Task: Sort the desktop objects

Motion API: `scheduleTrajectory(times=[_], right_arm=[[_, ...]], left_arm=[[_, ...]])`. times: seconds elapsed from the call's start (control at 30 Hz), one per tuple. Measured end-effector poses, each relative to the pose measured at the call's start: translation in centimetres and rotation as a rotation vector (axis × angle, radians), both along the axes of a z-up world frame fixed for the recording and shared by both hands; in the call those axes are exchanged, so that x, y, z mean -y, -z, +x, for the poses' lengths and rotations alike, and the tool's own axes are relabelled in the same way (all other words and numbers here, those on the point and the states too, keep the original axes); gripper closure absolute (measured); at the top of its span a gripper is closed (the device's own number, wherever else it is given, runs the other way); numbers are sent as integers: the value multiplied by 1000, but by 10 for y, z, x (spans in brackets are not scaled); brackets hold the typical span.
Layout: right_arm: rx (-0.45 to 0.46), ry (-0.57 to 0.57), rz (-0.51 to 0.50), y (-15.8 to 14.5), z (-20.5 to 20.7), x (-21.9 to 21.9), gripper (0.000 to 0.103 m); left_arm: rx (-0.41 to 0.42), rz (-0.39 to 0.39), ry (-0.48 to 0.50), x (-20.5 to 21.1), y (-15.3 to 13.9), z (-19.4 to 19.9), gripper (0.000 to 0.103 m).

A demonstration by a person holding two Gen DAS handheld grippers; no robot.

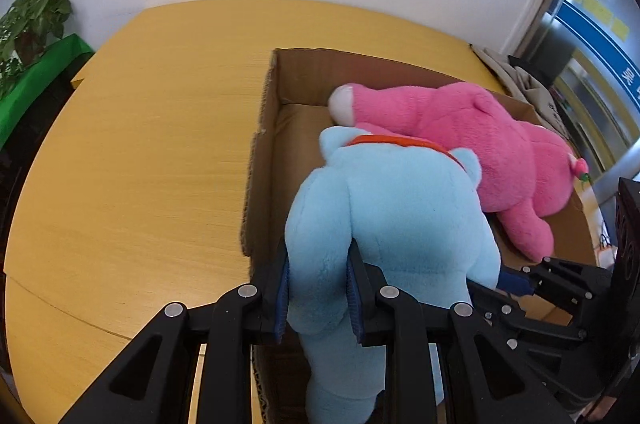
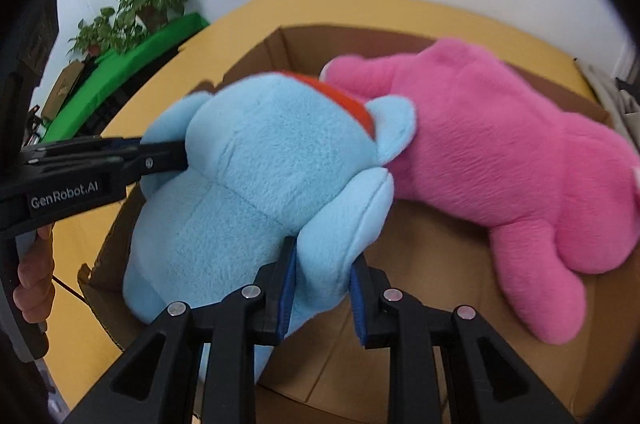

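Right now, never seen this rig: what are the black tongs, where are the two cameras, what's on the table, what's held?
No robot: a person holds handheld tongs in each hand, with a fisheye camera on each looking along its fingers. One picture is from the left tongs, the other from the right tongs. Both are clamped on the light blue plush toy, over an open brown cardboard box on the yellow wooden table. A pink plush toy already lies in the box.
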State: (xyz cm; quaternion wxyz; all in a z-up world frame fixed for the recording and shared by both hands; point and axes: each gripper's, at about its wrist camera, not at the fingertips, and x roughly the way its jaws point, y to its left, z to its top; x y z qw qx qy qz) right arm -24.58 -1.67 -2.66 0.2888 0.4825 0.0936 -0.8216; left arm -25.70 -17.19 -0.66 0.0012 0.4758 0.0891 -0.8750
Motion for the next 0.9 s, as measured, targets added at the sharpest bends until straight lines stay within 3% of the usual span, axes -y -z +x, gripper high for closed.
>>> scheduleTrajectory(times=[0.13,0.2,0.23,0.27,0.3,0.33,0.4,0.43,0.47,0.57,0.7,0.9], right_arm=[[27,-8,-26,1,-2,2,76],[39,-9,-53,0,-1,-6,72],[33,-4,-66,-1,0,-11,66],[9,3,-90,-6,3,-17,48],[-21,8,-129,-14,7,-25,19],[-46,14,-165,-22,11,-33,13],[-117,36,-208,-41,24,-49,12],[-147,48,-216,-49,31,-56,12],[-171,63,-219,-58,39,-64,12],[-228,94,-206,-77,59,-81,11],[-301,112,-140,-93,90,-101,11],[-361,180,-65,-94,131,-146,11]], left_arm=[[49,-57,-14,0,14,5,73],[35,-66,-4,0,13,13,72],[28,-60,-1,0,10,18,70],[16,-48,-2,1,5,24,64],[-2,-44,-4,1,-1,30,59],[-24,-64,-15,1,-8,37,48],[-82,-153,-57,-2,-29,56,43],[-113,-179,-69,-4,-40,68,34],[-144,-204,-82,-6,-51,79,19],[-223,-210,-115,-18,-81,115,2],[-266,-200,-71,-55,-99,156,0],[-301,-216,-62,-107,-96,204,0]])
